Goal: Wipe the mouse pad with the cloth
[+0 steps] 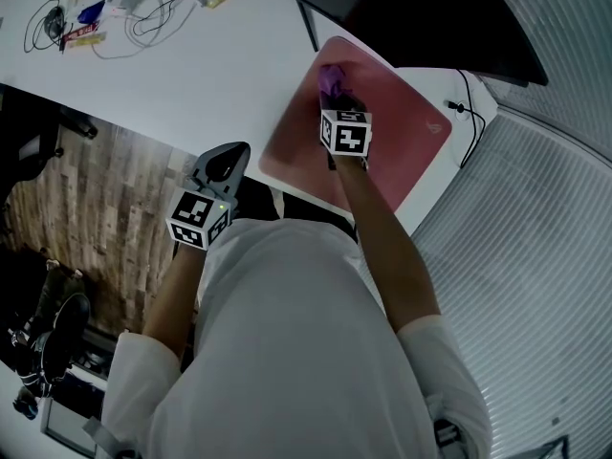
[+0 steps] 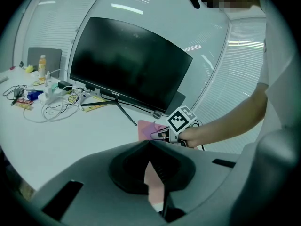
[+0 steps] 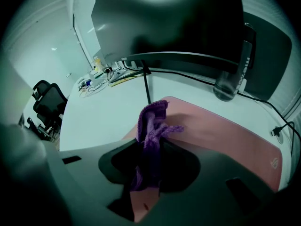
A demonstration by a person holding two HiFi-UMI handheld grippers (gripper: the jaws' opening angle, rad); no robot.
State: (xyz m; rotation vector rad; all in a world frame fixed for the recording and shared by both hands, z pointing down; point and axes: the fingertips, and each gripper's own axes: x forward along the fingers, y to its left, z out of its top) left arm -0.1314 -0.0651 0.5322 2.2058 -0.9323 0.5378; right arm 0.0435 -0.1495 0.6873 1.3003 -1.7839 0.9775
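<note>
Purple knitted cloth [image 3: 151, 126] is pinched in the right gripper [image 1: 337, 96], jaws clamped on it with a bunch sticking out past the tips and down onto the pink mouse pad [image 1: 402, 142]. In head view the pad sits at 1 o'clock on the white desk [image 1: 191, 75], under the dark monitor [image 2: 131, 65]. The cloth is at the pad's 11 o'clock corner, close to the far edge. We judge wiping is under way, but we cannot tell how much is done: no wipe marks, dust or wet streaks show anywhere on the pad. We would count the wide stretch toward 4 o'clock, out to the logo corner, as left to cover, plus the near edge. The left gripper [image 1: 229, 153] is at 9 o'clock, off the desk edge and apart from the pad, jaws together at the tips with nothing between them. It has no part in the wipe. The cable clutter [image 1: 143, 17] at 11 o'clock is well apart.
</note>
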